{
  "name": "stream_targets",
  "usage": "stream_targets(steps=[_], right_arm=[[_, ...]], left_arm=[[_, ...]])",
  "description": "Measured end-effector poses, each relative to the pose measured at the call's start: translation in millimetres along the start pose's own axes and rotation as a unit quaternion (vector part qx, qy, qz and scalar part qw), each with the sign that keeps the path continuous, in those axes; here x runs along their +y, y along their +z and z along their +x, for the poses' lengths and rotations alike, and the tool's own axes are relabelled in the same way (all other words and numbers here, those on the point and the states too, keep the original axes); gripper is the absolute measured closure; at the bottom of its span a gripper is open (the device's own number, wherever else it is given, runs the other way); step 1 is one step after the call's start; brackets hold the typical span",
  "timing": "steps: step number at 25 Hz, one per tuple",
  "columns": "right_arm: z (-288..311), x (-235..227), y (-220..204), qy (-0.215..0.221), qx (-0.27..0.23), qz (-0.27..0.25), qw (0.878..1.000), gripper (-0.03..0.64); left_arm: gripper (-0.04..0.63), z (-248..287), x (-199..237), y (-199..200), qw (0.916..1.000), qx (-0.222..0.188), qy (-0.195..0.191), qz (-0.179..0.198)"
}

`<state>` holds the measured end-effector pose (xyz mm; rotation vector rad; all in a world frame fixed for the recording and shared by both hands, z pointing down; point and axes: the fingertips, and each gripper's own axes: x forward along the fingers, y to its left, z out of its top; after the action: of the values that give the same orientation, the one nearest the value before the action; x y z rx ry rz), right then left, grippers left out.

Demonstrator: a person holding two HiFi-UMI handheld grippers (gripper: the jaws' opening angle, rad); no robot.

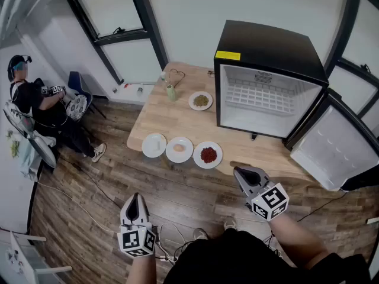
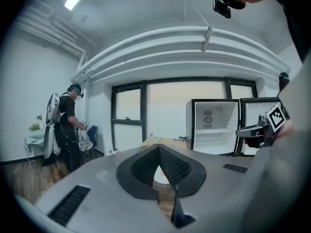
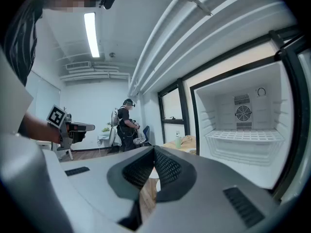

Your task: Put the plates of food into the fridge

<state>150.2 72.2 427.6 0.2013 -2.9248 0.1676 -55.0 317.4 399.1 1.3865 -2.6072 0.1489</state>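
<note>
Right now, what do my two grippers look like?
Both alike: the left gripper and right gripper are grey wedges tapering to black ribbed fingers, each with a cube of black-and-white square markers at the back. You wear a black top.

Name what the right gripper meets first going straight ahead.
The right gripper would likely meet the plate of red food first; a white plate shows just past its shut jaws. Depth is unclear.

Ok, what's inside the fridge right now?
The fridge stands open, holding only a white wire shelf and a fan grille on the back wall. Nothing else shows inside. The shelf partly covers the space beneath it.
</note>
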Motion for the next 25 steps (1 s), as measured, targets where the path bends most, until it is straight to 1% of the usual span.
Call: stream_targets(steps=[4, 9, 12, 15, 18, 20, 25], right_arm=[[-10.1, -12.7, 2.2, 0.004, 0.001, -0.001, 1.0, 0.6], [-16.7, -19.9, -3.4, 0.022, -0.004, -0.004, 1.0, 0.6], [-10.3, -25.7, -15.2, 0.025, -0.001, 0.0, 1.0, 0.6], [-2.9, -31.6, -20.3, 0.016, 0.002, 0.026, 1.0, 0.6], [8.4, -35.0, -16.9, 0.013, 0.002, 0.026, 1.0, 0.6], [19.0, -41.1, -13.3, 0.005, 0.002, 0.021, 1.0, 0.6], [52.6, -51.3, -10.3, -0.033, 0.003, 0.029, 0.999, 0.6]], left_arm=[[0.592, -1.5, 0.2, 8.1, 0.9994, -0.009, 0.028, -0.016], [0.592, -3.4, -10.7, 18.0, 0.9992, -0.012, 0.037, 0.005], [0.592, -4.0, -18.2, 14.2, 0.9991, -0.008, 0.039, 0.015], [0.592, -0.7, -21.5, 9.8, 0.9993, 0.002, 0.033, 0.019], [0.592, 14.8, -16.3, 16.7, 0.9995, -0.007, 0.025, 0.019], [0.592, 33.9, -13.2, 19.4, 0.9997, -0.014, 0.011, 0.018], [0.592, 86.7, 1.5, 31.9, 0.9985, -0.026, -0.033, 0.036]])
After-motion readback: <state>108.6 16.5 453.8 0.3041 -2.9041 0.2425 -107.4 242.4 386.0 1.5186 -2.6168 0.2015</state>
